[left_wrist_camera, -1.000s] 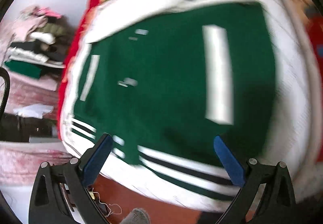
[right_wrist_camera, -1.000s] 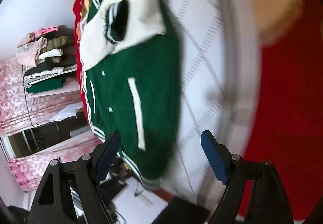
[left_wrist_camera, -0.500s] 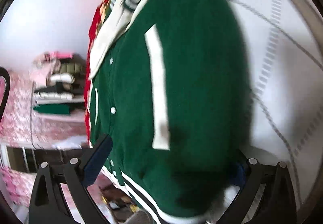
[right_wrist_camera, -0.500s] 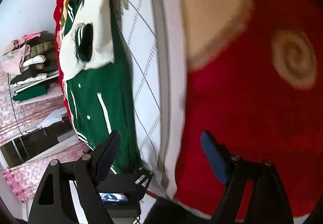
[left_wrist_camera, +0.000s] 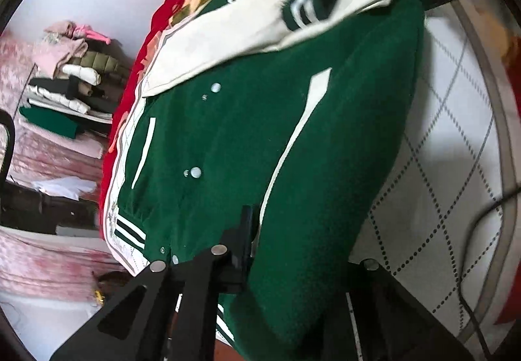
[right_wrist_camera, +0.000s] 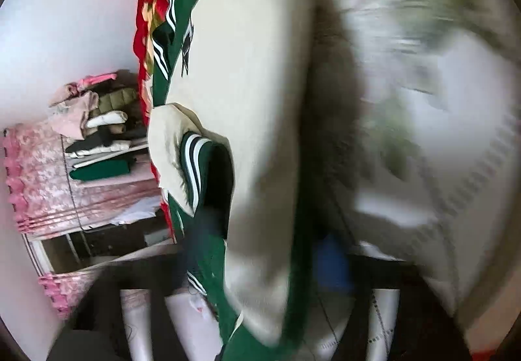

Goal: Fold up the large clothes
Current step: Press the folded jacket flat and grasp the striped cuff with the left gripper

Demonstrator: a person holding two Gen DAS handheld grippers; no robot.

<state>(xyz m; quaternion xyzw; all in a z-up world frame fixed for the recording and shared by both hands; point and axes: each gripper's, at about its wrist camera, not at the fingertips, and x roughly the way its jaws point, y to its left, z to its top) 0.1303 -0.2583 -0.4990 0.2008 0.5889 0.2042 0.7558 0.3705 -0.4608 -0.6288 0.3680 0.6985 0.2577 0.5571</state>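
Jacket: our green varsity jacket (left_wrist_camera: 247,146) fills the frame's middle, lying on the quilted bed (left_wrist_camera: 449,139).
Left hand-held gripper (left_wrist_camera: 293,266): clenched on the jacket's side edge, we judge to carry it over for a fold.
Right hand-held gripper (right_wrist_camera: 267,263): blurred; we cannot tell its state, cream sleeve (right_wrist_camera: 260,120) draped between the fingers.
Writing: none readable.

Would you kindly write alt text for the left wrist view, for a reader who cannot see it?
A green jacket with cream sleeves lies on a white quilt, and the left gripper is closed on its lower edge. A cream sleeve with a striped cuff is folded across the top. Behind, a stack of folded clothes sits against a white wall.
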